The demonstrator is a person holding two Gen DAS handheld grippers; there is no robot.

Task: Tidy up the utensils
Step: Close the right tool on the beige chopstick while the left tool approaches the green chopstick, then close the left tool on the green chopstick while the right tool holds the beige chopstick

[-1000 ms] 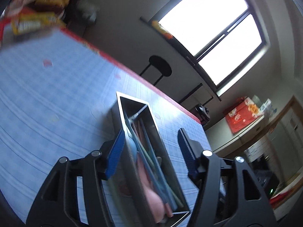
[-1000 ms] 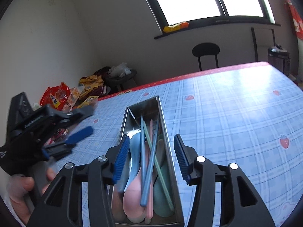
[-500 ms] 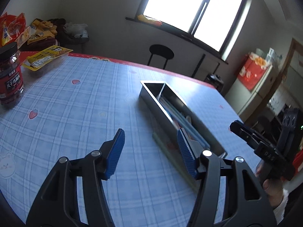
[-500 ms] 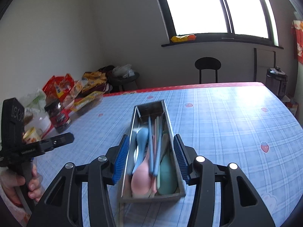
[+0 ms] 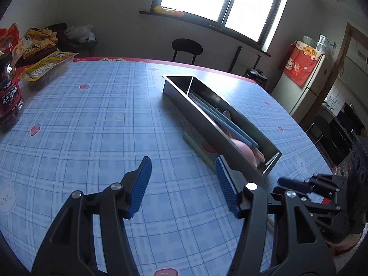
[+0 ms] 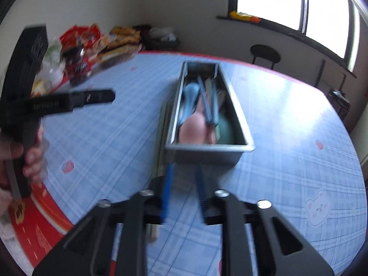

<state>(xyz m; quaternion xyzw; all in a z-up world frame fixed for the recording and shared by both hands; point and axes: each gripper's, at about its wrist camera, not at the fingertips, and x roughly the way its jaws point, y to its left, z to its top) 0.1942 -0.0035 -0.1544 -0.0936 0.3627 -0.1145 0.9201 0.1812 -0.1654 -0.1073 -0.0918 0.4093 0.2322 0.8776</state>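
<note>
a: tray (image 5: 208, 115) position?
b: on the worktop (image 5: 92, 119), ahead of both grippers. spoons (image 6: 192, 127) and chopsticks (image 6: 210, 105) lie inside; one green chopstick (image 5: 199, 148) lies on the cloth, just beside its wall.
a: left gripper (image 5: 184, 184)?
b: jaws released, nothing between them.
a: right gripper (image 6: 184, 192)?
b: blurred; jaws clenched to a narrow gap, empty, short of the tray's near end.

- Table (image 5: 92, 124): pale blue plaid cloth with small red strawberries, white bears and a red border.
- Utensil tray (image 5: 184, 96): silver metal.
- Spoons: one pink (image 6: 193, 128), one light blue (image 6: 191, 92).
- Fingers (image 5: 140, 184): blue ribbed pads on black frames.
- Jar (image 5: 9, 96): red and black label.
</note>
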